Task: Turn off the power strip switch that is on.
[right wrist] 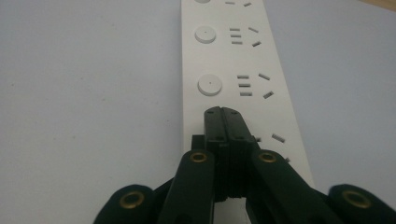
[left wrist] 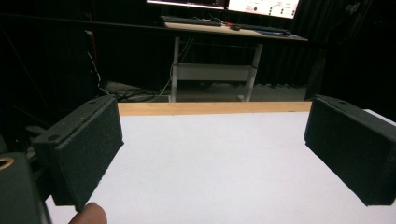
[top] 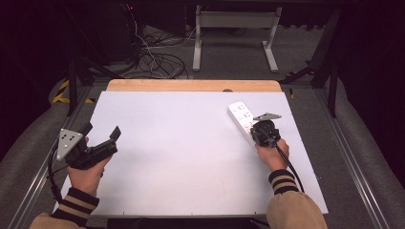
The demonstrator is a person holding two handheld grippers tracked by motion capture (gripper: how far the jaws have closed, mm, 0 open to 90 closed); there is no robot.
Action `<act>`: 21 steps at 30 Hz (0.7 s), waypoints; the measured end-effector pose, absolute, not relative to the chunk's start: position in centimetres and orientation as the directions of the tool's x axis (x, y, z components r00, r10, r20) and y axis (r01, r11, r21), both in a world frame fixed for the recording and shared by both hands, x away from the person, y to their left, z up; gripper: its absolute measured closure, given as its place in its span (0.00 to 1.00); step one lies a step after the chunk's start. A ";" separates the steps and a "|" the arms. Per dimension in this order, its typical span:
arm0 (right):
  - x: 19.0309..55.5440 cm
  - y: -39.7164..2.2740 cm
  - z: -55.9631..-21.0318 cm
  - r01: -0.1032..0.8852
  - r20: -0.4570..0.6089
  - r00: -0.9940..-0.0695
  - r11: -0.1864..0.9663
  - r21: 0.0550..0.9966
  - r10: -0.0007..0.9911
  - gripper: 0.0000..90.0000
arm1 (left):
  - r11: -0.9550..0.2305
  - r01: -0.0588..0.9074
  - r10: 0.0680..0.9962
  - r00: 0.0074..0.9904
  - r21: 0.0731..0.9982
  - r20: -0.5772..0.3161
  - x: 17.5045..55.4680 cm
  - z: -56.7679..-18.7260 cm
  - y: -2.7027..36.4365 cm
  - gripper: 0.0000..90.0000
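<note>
On the right half of the white counter, toward its far edge, a white power strip lies flat, running at a slant from the far side back toward the person. The right tool sits over the strip's near end, its grey three-cornered plate on top and its cable trailing back past the striped sleeve cuff. In the right gripper view the jaws are pressed together with nothing between them, and their joined tip rests on or just above the strip's face, right below one of its round buttons; whether the tip actually touches the strip I cannot tell. A row of such buttons, each with a set of socket slots beside it, runs away along the strip.

The left tool is held well apart from the strip, over the counter's left edge. In the left gripper view its two black padded jaws stand wide apart over bare counter, nothing between them, and a fingertip shows at the bottom.
</note>
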State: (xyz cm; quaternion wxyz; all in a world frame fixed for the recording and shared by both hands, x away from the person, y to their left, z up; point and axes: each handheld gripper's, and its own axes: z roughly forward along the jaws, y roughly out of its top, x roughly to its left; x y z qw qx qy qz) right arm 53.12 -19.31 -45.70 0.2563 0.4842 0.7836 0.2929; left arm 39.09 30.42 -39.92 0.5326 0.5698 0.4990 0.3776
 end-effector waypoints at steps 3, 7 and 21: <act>53.2 -19.4 -45.7 0.612 -0.110 -0.403 0.357 0.706 0.909 1.00 | 0.062 0.169 0.971 0.218 0.984 -0.099 39.1 -40.0 30.3 0.05; 53.2 -19.4 -45.7 0.612 -0.113 -0.401 0.358 0.706 0.909 1.00 | 0.062 0.169 0.971 0.218 0.984 -0.099 39.1 -40.0 30.4 0.05; 53.1 -19.4 -45.7 0.610 -0.114 -0.400 0.357 0.708 0.909 1.00 | 0.064 0.175 0.971 0.217 0.982 -0.102 39.2 -40.0 30.3 0.06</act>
